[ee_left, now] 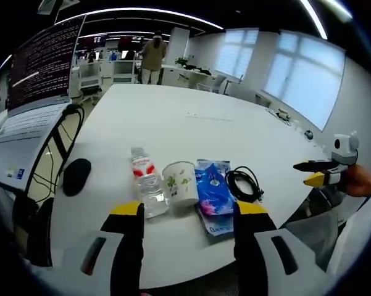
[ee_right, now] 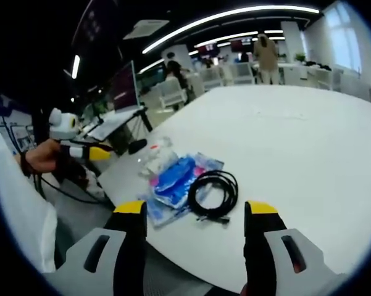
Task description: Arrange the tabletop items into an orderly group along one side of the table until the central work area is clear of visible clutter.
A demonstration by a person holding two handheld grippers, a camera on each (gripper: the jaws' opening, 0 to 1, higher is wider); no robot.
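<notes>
Near the table's front edge lie, in a row, a clear water bottle (ee_left: 147,183) on its side, a white paper cup (ee_left: 181,182) with a green print, a blue and pink packet (ee_left: 214,198) and a coiled black cable (ee_left: 244,184). My left gripper (ee_left: 189,213) hangs open just short of the cup and packet, holding nothing. In the right gripper view, my right gripper (ee_right: 195,209) is open just before the cable (ee_right: 213,192), with the packet (ee_right: 176,179) and bottle (ee_right: 155,154) beyond. The right gripper (ee_left: 321,172) also shows off the table's right edge, and the left gripper (ee_right: 89,152) at the left.
A black mouse (ee_left: 77,176) lies left of the bottle. An open laptop (ee_left: 40,80) stands on a stand at the far left, with cables hanging below. The white table (ee_left: 191,117) stretches bare beyond the items. People and desks fill the room behind.
</notes>
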